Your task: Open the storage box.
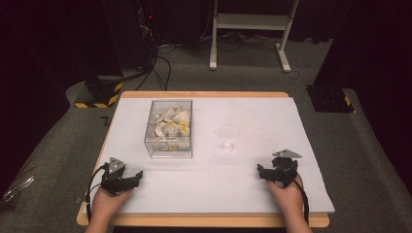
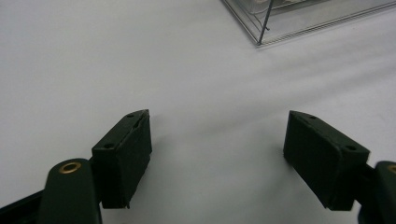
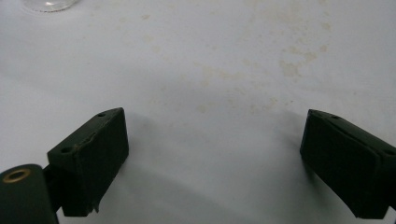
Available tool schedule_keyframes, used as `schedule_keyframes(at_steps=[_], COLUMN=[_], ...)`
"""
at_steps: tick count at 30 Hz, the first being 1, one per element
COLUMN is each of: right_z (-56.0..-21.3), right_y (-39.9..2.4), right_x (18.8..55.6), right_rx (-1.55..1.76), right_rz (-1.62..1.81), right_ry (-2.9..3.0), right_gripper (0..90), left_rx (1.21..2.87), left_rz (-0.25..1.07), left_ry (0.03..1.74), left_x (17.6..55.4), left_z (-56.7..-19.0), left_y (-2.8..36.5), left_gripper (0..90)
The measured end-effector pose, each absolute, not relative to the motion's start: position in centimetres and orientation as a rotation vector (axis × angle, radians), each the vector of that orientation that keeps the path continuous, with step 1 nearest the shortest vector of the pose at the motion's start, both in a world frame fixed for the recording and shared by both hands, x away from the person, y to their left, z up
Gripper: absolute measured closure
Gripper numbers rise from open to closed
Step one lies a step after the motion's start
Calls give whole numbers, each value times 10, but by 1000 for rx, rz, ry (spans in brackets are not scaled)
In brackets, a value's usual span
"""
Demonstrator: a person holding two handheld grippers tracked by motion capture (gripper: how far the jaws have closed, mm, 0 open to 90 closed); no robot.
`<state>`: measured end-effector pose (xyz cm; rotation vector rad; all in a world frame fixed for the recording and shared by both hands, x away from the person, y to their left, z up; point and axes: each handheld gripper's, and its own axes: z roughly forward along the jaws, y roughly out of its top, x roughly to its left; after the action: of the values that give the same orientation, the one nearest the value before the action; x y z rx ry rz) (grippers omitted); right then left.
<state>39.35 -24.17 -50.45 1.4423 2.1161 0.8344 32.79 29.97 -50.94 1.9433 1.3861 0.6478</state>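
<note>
Two grippers rested low on the white table cover (image 1: pixel 252 194), one at each near corner, and the clear box (image 1: pixel 169 128) served as the landmark between them. Well to the near left of the box sat the left gripper (image 1: pixel 137 175), held in the person's left hand (image 1: pixel 104 204), its jaws spread wide with nothing but bare cover between them; in the left gripper view that gripper (image 2: pixel 219 158) pointed toward the box's near corner (image 2: pixel 280 21), which stood well apart from the fingertips. The box itself stood upright on the cover and held crumpled white and yellow wrappers (image 1: pixel 170 127) (their exact kind was too small to tell). Just right of the box, and apart from it, stood a small clear glass (image 1: pixel 229 137), upright. Farther right and nearer the person than the box sat the right gripper (image 1: pixel 272 175) in the right hand (image 1: pixel 289 196), jaws likewise parted and empty. In the right gripper view that gripper (image 3: pixel 215 163) faced stained cover, with the glass's base (image 3: pixel 49 4) far off at the top left edge.
</note>
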Motion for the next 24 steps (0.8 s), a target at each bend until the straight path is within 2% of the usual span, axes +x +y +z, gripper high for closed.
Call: schedule_keyframes(at_steps=[10, 14, 24], right_z=[-504, -503, -498], right_y=[-241, -240, -234], right_x=[393, 392, 374], right_rx=[1433, 1422, 1359], right_rz=[830, 833, 845], right_ry=[2116, 2117, 2141], right_gripper=[84, 123, 129], left_rx=[1944, 1942, 1942], left_rz=[650, 651, 656], left_ry=[1389, 1392, 1391], left_x=[327, 327, 327], left_z=[-509, -509, -509], left_y=[299, 298, 297], left_gripper=[240, 241, 255])
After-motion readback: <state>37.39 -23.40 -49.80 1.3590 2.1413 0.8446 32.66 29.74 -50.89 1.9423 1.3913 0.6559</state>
